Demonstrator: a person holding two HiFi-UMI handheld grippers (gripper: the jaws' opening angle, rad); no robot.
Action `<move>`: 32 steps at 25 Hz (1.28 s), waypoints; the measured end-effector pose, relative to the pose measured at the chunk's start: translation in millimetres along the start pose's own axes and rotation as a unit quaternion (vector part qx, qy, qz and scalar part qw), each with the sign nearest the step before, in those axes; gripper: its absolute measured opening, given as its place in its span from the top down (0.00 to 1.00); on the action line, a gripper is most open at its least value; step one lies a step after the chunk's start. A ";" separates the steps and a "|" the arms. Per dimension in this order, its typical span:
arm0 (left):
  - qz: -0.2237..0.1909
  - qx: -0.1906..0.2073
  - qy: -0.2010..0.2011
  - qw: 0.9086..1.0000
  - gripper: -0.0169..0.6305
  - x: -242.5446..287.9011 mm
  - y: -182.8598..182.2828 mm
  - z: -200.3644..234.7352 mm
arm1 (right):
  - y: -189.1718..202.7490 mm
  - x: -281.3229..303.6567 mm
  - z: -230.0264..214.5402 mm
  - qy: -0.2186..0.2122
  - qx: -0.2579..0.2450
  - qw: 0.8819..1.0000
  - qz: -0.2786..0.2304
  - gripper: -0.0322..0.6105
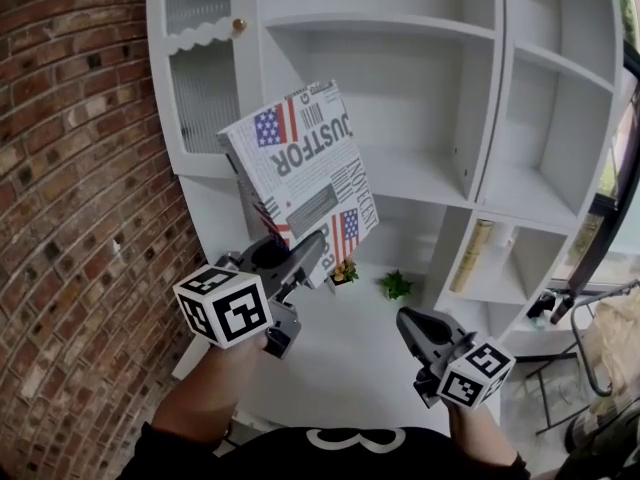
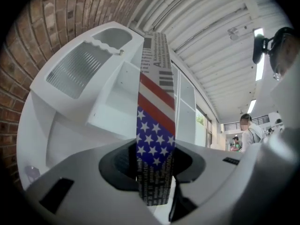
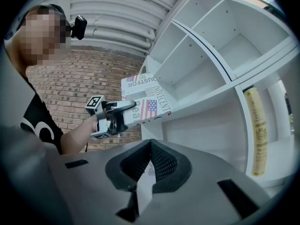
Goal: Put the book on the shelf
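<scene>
The book [image 1: 300,163] has a newspaper-print cover with American flags. It hangs tilted in the air in front of the white shelf unit [image 1: 420,183], about level with its middle compartment. My left gripper [image 1: 300,258] is shut on the book's lower edge. In the left gripper view the book's spine [image 2: 155,107] stands upright between the jaws of my left gripper [image 2: 154,168]. My right gripper [image 1: 410,320] is lower and to the right, shut with nothing in it. The right gripper view shows its own jaws [image 3: 151,146] closed together, with the book [image 3: 150,95] and shelf unit [image 3: 206,102] beyond.
A brick wall [image 1: 70,218] runs along the left. The unit has a ribbed-glass door [image 1: 205,88] at upper left. A small green plant [image 1: 397,285] and a flower pot [image 1: 345,271] stand on its counter. A yellowish book [image 1: 470,258] leans in a lower right compartment.
</scene>
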State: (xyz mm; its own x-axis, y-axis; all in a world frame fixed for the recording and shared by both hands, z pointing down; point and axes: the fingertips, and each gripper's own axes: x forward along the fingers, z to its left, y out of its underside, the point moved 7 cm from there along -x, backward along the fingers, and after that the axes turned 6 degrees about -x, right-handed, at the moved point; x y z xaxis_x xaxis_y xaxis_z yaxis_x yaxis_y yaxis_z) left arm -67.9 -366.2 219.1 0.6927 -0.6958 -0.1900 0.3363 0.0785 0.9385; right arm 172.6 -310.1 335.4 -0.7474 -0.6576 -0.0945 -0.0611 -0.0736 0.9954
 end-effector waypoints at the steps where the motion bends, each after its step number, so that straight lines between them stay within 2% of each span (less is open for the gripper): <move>1: -0.003 0.007 -0.006 1.000 0.74 4.6 -4.5 0.7 | -0.3 -0.8 -1.2 -0.001 -0.004 1.000 0.001 0.93; 10: -0.003 0.065 -0.047 0.997 0.74 45.1 -40.9 4.7 | -2.9 -0.7 -15.2 -0.015 -0.036 0.999 0.008 0.93; 21: 0.025 0.119 -0.101 0.987 0.74 96.4 -69.7 24.2 | 23.5 -5.2 -22.6 -0.023 -0.014 0.999 0.029 0.93; 32: 0.067 0.117 -0.131 0.982 0.74 150.1 -66.4 48.2 | 31.8 -25.5 -38.6 0.003 -0.005 0.999 0.039 0.93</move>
State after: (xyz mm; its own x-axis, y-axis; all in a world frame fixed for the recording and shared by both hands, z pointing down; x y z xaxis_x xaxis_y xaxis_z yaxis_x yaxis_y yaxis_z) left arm -17.0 -510.2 142.1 0.5222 -0.8528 -0.0082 0.0760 0.0369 0.9964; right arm 215.2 -324.6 368.9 -0.7453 -0.6665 -0.0176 0.0034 -0.0301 0.9995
